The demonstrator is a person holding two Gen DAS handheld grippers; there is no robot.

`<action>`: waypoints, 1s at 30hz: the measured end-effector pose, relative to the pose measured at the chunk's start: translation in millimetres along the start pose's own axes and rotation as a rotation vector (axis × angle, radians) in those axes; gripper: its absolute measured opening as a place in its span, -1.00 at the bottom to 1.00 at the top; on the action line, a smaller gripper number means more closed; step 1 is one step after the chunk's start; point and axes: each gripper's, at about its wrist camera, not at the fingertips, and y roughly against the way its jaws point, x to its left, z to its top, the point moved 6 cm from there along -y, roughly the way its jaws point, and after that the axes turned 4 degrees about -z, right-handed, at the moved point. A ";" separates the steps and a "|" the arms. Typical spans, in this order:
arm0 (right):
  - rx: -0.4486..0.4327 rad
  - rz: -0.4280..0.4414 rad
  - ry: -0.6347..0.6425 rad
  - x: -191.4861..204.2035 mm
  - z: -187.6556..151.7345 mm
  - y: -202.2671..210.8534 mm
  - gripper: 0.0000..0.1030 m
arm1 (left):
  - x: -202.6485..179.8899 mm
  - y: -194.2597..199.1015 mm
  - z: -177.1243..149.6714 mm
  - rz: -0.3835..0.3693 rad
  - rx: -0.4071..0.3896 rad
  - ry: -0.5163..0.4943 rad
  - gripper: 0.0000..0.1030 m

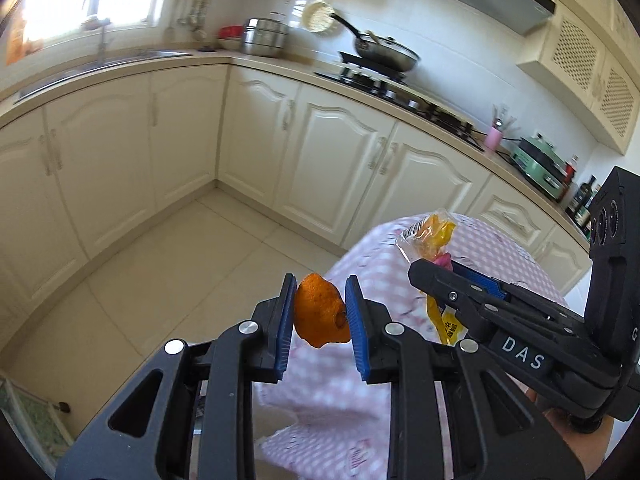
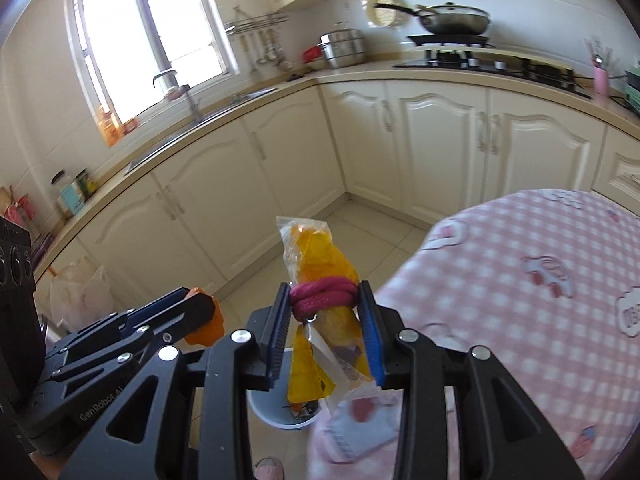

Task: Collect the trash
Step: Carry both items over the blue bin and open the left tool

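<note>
The peel (image 1: 320, 318) is orange. The wrapper (image 2: 320, 264) is yellow and clear, tied with a magenta cord (image 2: 322, 296). The fingers (image 1: 282, 328) have blue pads on black arms. The tablecloth (image 2: 520, 280) is pink-and-white check. The cabinets (image 1: 332, 160) are cream, the floor (image 1: 180, 264) beige.

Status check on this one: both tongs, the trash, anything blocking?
Left tongs shut on orange peel. Right tongs shut on yellow wrapper with red cord. Small bin below; nothing blocking.
</note>
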 end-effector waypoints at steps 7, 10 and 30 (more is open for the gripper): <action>0.066 0.085 0.079 90.0 -22.4 -39.1 -0.36 | 75.9 20.9 -16.7 0.100 -0.001 0.087 -0.55; 0.096 0.106 0.104 116.7 -33.0 -56.4 -0.36 | 105.7 21.2 -25.8 0.141 0.016 0.124 -0.55; 0.168 0.088 0.090 143.7 -60.3 -143.3 -0.35 | 186.4 -25.4 -52.3 0.238 0.105 0.259 -0.03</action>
